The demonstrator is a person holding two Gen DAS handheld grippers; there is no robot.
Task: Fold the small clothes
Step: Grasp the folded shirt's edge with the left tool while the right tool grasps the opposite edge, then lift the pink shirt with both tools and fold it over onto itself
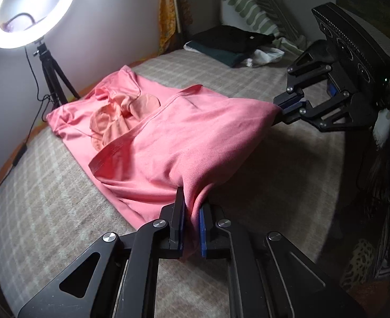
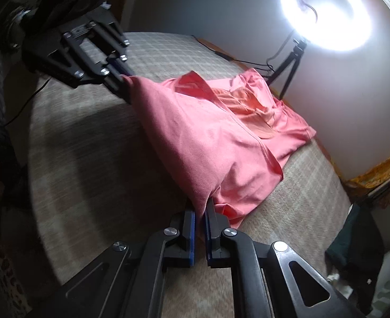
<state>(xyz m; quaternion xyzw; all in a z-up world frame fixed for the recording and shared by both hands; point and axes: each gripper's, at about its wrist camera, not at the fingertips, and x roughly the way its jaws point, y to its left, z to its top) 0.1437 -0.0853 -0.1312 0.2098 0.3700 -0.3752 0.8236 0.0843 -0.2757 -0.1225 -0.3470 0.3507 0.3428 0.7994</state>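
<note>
A pink garment [image 1: 168, 137] lies on the checked beige bed cover [image 1: 49, 198], its near edge lifted off the bed. My left gripper [image 1: 192, 212] is shut on one lifted corner of it. My right gripper [image 1: 281, 111] is shut on the other lifted corner, to the right. In the right wrist view the right gripper [image 2: 200, 212] pinches the pink garment [image 2: 208, 137], and the left gripper [image 2: 123, 79] holds the opposite corner at upper left. The far part of the garment lies crumpled, showing a lighter peach lining [image 1: 120, 119].
A lit ring light on a black tripod [image 1: 30, 8] stands at the bed's far left edge, its cable trailing along the edge. A stack of dark folded clothes [image 1: 232, 42] lies at the back by a striped pillow [image 1: 250, 2]. A wall runs behind the bed.
</note>
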